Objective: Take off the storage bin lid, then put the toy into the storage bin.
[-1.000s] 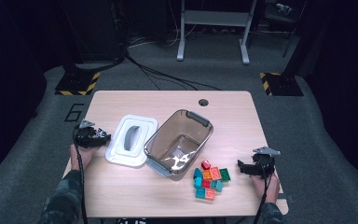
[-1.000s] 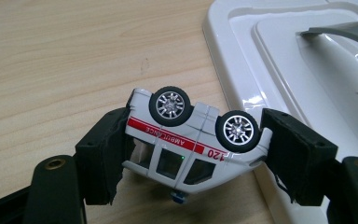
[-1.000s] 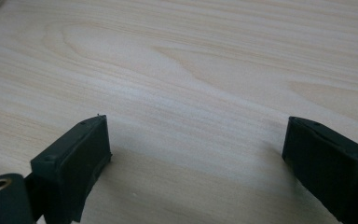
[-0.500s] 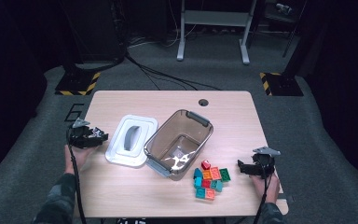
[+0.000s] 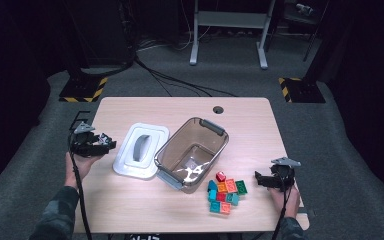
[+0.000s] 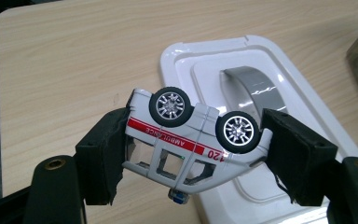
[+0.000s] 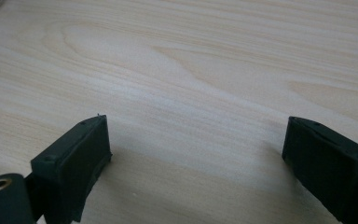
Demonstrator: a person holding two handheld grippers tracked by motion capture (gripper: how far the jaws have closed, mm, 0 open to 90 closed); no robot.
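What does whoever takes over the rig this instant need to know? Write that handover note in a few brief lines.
Left hand-held gripper: shut on the toy ambulance, gripped end to end and wheels up, above the table at the white bin lid.
Right hand-held gripper: open, empty, low over bare table right of the toy bricks.
Clear plastic bin: lid off, looks empty.
Done: ambulance picked up.
Left: probably put the ambulance and bricks in the bin, then fit the lid.
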